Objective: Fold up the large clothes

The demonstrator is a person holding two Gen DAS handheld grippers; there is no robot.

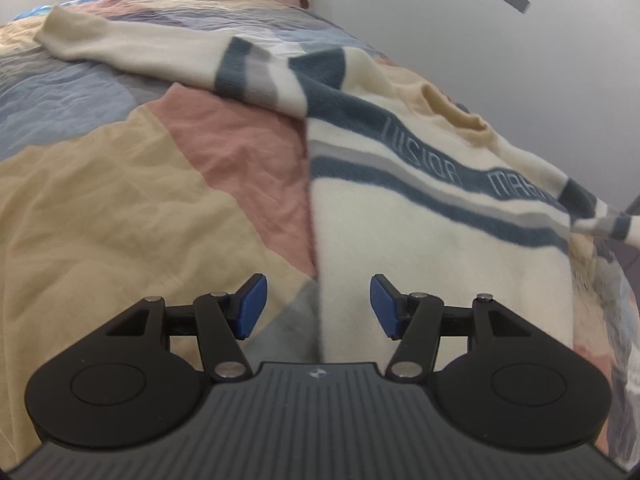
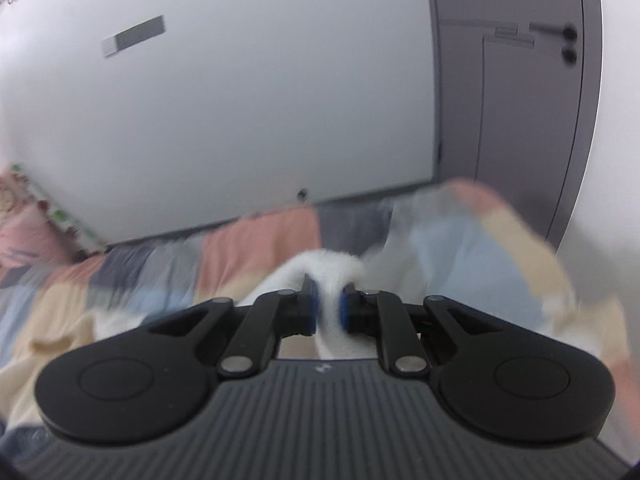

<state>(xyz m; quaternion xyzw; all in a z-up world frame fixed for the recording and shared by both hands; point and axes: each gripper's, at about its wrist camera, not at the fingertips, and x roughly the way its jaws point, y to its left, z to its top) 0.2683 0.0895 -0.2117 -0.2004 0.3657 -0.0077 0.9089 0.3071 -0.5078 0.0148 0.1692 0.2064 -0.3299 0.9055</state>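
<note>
On the bed, a cream fleece sweater (image 1: 420, 216) lies spread over a patchwork quilt (image 1: 120, 184) of tan, pink, blue and grey panels with a crinkled woven surface. Sweater fabric is thick and fuzzy, crossed by dark blue and grey chest bands carrying stitched lettering; one sleeve extends toward the far end of the bed, banded in the same colours. A ribbed tan collar sits near the wall side.

Left gripper (image 1: 318, 306): jaws spread apart, blue ribbed pads (image 1: 253, 308) clear of the fabric, positioned over the sweater's straight side edge where it meets the quilt.

Right gripper (image 2: 326, 308): jaws clamped on a bunched fold of the white fleece (image 2: 326, 276), cloth pinched between the blue pads. Behind it, the quilt (image 2: 256, 240) is motion-blurred, with a smooth grey wall (image 2: 240, 100) and a flat grey door (image 2: 508, 120)
</note>
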